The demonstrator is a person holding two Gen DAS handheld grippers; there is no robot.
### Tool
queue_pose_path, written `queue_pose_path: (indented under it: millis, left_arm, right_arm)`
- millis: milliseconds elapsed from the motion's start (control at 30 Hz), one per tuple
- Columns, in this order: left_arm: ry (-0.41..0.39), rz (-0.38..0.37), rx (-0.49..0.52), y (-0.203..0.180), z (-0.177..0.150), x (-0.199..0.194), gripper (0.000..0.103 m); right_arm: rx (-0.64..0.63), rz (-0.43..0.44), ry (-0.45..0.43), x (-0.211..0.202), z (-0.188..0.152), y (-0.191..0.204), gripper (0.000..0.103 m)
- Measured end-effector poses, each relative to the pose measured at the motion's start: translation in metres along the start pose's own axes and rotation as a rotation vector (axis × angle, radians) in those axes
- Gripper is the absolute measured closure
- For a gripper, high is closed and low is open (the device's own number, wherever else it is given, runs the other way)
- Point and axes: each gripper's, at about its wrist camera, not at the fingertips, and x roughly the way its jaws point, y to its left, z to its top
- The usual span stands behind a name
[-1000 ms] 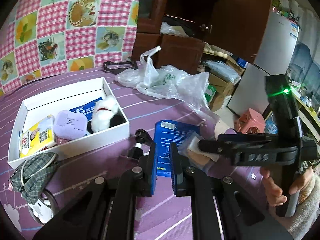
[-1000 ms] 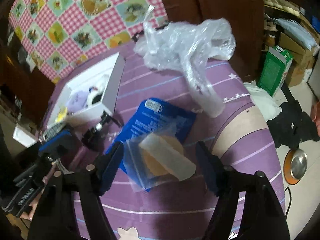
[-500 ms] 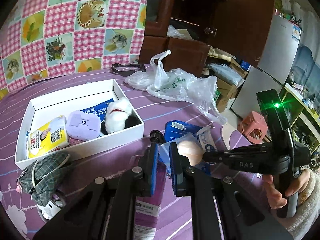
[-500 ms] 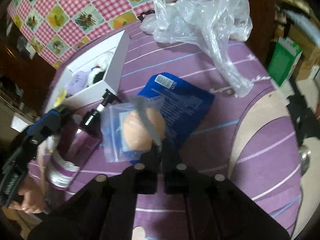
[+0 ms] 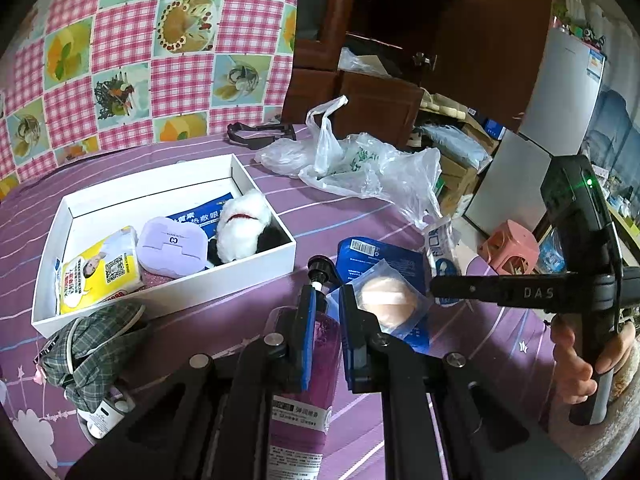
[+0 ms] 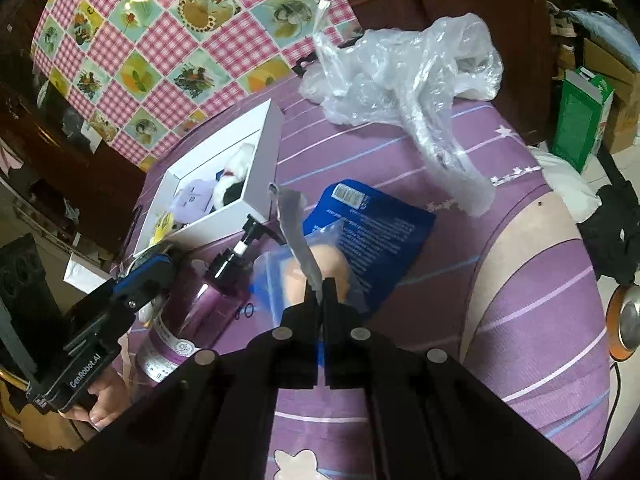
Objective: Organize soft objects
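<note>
Item: bagged sponge puff (image 6: pixel 320 268), peach-coloured, sealed in a clear pouch. Location: lifted at one edge above the blue packet (image 6: pixel 376 228) on the purple-covered bench (image 6: pixel 540 312), near the white box (image 6: pixel 264 176) but not in it.

Holder: my right fingers (image 6: pixel 320 296) are clenched on the pouch's top flap, which sticks up past them as a grey strip. The puff hangs off that flap.

Second holder: my left fingers (image 5: pixel 325 312) are nearly closed, straddling the purple pump bottle (image 5: pixel 308 364); whether the pads actually press the bottle I cannot tell.

Step in hand: pouch picked up, not yet delivered. I judge it the next soft thing bound for the box, which already holds a plush toy (image 5: pixel 244 228), a lilac pack (image 5: pixel 172 244) and a yellow tissue pack (image 5: pixel 98 270).

Next move calls for: carrying the pouch leftward, over the box's near wall, and lowering it into free floor at the back before letting go. The slack film may swing; a slow carry suits it.

Orientation: in the right wrist view the pouch's long axis runs along my fingers, flap pointing away and slightly left toward the box corner, the puff face tilted rather than flat.

Also present, untouched: a checked cloth (image 5: pixel 92 344) beside the box.
</note>
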Motion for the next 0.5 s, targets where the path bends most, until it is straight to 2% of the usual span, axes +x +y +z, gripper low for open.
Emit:
queue_pose_path:
  millis: [167,200,233,267,300,333,400,500]
  left_arm:
    - [0.014,-0.043,0.018,-0.010,0.000,0.001,0.092]
    - [0.021,-0.065,0.018,-0.014,0.000,0.002,0.087]
    - [0.027,-0.084,0.016,-0.017,0.000,0.002,0.068]
    - [0.035,-0.110,0.008,-0.022,0.000,0.003,0.055]
    - [0.037,-0.123,0.002,-0.025,0.000,0.004,0.033]
    - [0.041,-0.139,0.001,-0.030,0.001,0.006,0.028]
    - [0.071,-0.141,0.047,-0.043,0.004,0.012,0.028]
    - [0.147,-0.099,0.160,-0.066,0.008,0.029,0.028]
  right_arm:
    - [0.026,-0.038,-0.015,-0.005,0.003,-0.007,0.100]
    - [0.032,-0.040,-0.016,-0.005,0.005,-0.009,0.100]
    - [0.039,-0.039,-0.017,-0.005,0.005,-0.010,0.100]
    - [0.043,-0.040,-0.018,-0.006,0.005,-0.012,0.100]
    - [0.047,-0.044,-0.018,-0.006,0.006,-0.013,0.100]
    - [0.051,-0.046,-0.017,-0.006,0.006,-0.014,0.101]
    - [0.067,-0.040,-0.015,-0.008,0.007,-0.018,0.101]
    - [0.089,-0.020,-0.021,-0.013,0.007,-0.023,0.101]
